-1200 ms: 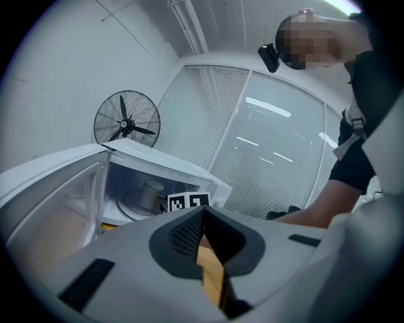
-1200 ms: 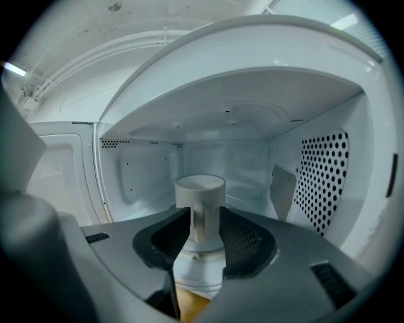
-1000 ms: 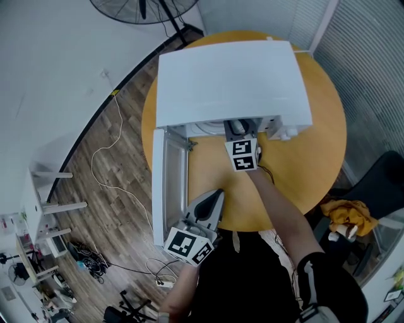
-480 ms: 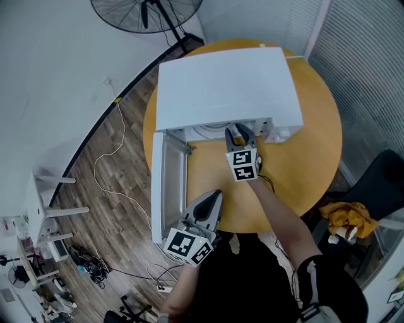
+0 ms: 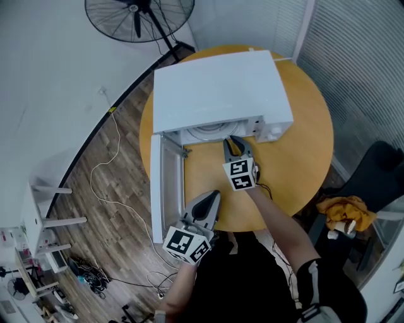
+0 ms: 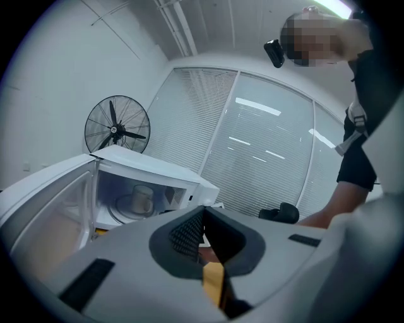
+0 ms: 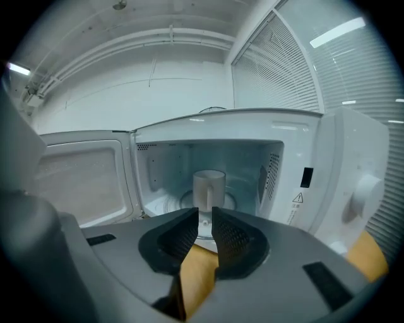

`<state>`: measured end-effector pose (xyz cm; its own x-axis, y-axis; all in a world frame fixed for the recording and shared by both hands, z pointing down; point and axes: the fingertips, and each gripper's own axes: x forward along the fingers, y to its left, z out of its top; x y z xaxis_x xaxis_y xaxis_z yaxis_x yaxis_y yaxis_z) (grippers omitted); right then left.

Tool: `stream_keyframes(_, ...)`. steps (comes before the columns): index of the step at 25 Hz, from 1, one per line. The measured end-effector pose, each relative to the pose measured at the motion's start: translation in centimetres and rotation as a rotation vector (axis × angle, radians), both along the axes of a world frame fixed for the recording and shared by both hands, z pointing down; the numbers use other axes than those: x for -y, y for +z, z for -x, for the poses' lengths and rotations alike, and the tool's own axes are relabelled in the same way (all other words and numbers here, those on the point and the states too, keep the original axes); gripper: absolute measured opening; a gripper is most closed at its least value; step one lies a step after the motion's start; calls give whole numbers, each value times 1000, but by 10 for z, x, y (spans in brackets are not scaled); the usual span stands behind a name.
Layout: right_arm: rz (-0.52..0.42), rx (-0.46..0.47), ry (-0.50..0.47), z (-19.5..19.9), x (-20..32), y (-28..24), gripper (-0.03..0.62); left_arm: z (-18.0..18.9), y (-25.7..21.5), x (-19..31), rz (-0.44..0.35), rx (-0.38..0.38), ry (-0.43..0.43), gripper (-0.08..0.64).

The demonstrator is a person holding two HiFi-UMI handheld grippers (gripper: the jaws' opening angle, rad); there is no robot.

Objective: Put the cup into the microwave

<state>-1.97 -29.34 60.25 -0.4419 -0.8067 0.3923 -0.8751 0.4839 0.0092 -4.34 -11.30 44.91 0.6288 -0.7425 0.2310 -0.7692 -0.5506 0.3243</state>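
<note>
The white microwave (image 5: pixel 221 88) stands on the round wooden table (image 5: pixel 303 145) with its door (image 5: pixel 165 189) swung open to the left. The white cup (image 7: pixel 208 188) stands upright on the turntable inside, also seen from the left gripper view as the cup (image 6: pixel 142 199). My right gripper (image 5: pixel 235 144) hovers just outside the cavity, pointing at the cup; its jaws have just been closing and stand a narrow gap apart with nothing between them (image 7: pixel 205 217). My left gripper (image 5: pixel 213 195) rests by the table's near edge beside the door, its jaws together and empty (image 6: pixel 202 211).
A standing fan (image 5: pixel 139 16) is on the floor behind the table. Cables (image 5: pixel 104 170) trail over the wood floor at left. A dark chair with a yellow cloth (image 5: pixel 341 211) sits at right. Blinds cover the window beyond the table.
My right gripper has drawn back out of the microwave toward me, and its jaws have narrowed. The cup stays inside. The left gripper has not moved.
</note>
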Motion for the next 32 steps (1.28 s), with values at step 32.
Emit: stream_keyframes(32,-86,15,92,-4,-232,-135,6,51,-51,-118,-130,-64,177,-11)
